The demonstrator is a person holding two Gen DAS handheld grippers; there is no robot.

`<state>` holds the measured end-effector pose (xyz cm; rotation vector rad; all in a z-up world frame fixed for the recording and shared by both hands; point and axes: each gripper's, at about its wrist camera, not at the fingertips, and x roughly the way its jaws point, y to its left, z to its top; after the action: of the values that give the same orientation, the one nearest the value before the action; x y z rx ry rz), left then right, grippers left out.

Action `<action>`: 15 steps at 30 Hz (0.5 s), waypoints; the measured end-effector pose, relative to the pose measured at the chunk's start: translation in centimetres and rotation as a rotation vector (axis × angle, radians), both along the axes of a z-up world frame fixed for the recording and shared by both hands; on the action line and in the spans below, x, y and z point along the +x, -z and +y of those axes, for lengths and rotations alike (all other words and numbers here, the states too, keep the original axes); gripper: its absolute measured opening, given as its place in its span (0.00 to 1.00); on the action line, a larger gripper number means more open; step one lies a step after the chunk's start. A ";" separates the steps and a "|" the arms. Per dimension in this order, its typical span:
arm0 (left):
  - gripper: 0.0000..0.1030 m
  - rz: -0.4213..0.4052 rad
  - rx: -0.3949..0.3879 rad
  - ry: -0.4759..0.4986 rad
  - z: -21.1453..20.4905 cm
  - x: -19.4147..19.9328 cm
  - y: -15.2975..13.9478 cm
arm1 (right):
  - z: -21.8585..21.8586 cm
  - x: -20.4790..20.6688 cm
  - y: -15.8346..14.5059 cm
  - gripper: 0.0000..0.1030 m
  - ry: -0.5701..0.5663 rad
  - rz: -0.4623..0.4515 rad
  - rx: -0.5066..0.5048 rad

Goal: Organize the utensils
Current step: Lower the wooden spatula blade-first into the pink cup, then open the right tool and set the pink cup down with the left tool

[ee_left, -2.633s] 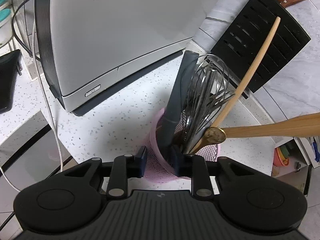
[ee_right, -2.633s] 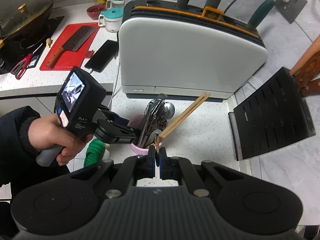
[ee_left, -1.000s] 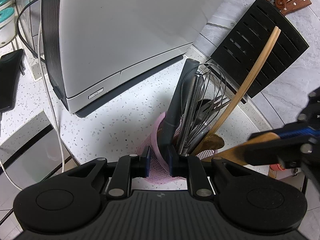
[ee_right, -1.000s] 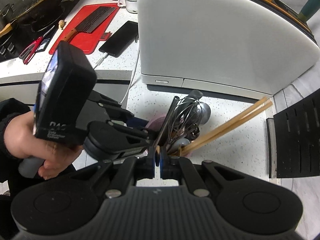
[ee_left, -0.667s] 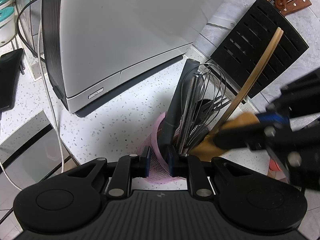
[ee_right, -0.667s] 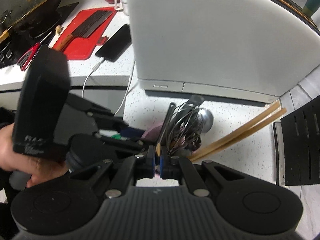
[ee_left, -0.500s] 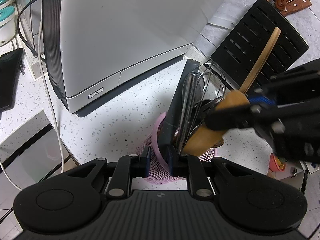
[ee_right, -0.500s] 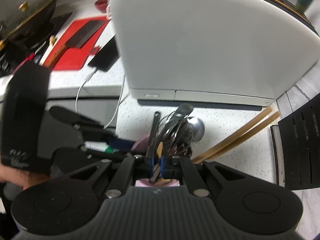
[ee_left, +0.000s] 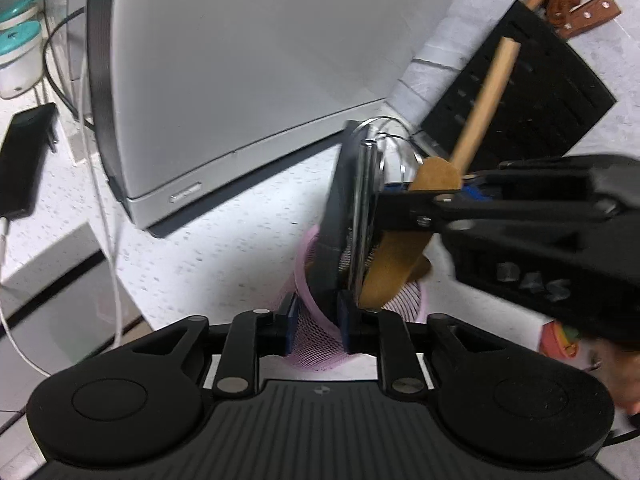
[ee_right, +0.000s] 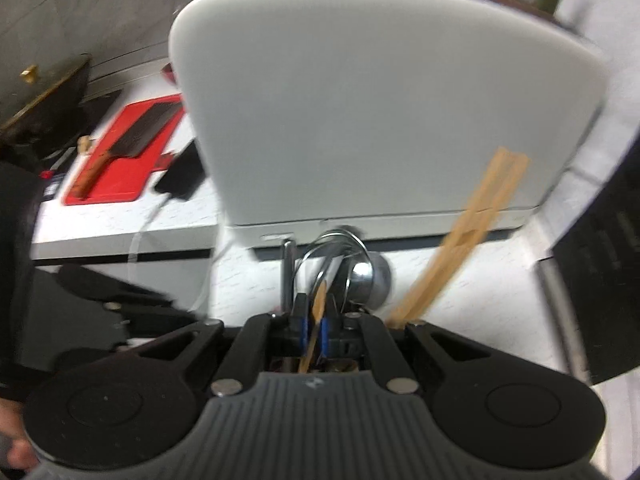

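A pink mesh utensil cup (ee_left: 316, 340) stands on the speckled counter with a dark spatula handle (ee_left: 340, 200), a wire whisk (ee_left: 384, 140) and chopsticks (ee_left: 484, 96) in it. My left gripper (ee_left: 316, 320) is shut on the cup's near rim. My right gripper (ee_right: 314, 326) is shut on a wooden spoon (ee_left: 404, 240), which stands nearly upright with its lower end inside the cup. In the right wrist view the whisk (ee_right: 340, 248) and chopsticks (ee_right: 460, 240) rise just ahead of the fingers.
A large white appliance (ee_left: 240, 60) stands behind the cup. A black slotted knife block (ee_left: 532, 92) leans at the back right. A phone (ee_left: 24, 160) on a cable lies left. A red cutting board (ee_right: 120, 156) with a cleaver lies far left.
My right gripper has swung the wooden spoon from lying level to nearly upright and lowered it into the cup. My left gripper has kept its hold on the cup's rim.
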<state>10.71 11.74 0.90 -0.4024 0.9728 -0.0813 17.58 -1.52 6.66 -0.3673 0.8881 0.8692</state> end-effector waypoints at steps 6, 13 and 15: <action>0.23 0.011 0.064 -0.011 -1.4 -0.2 0.3 | -2.3 -0.8 2.2 0.00 0.112 0.027 0.134; 0.23 -0.031 0.096 -0.026 -2.0 -1.3 -0.2 | -5.9 -2.0 2.9 0.04 0.207 0.036 0.303; 0.27 -0.055 0.088 -0.041 -1.7 -1.6 -0.5 | -7.1 -2.4 3.1 0.04 0.227 0.040 0.364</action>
<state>9.11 10.02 1.39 -0.3368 0.9097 -0.0125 15.20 -8.59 3.57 0.0665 0.7718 0.8096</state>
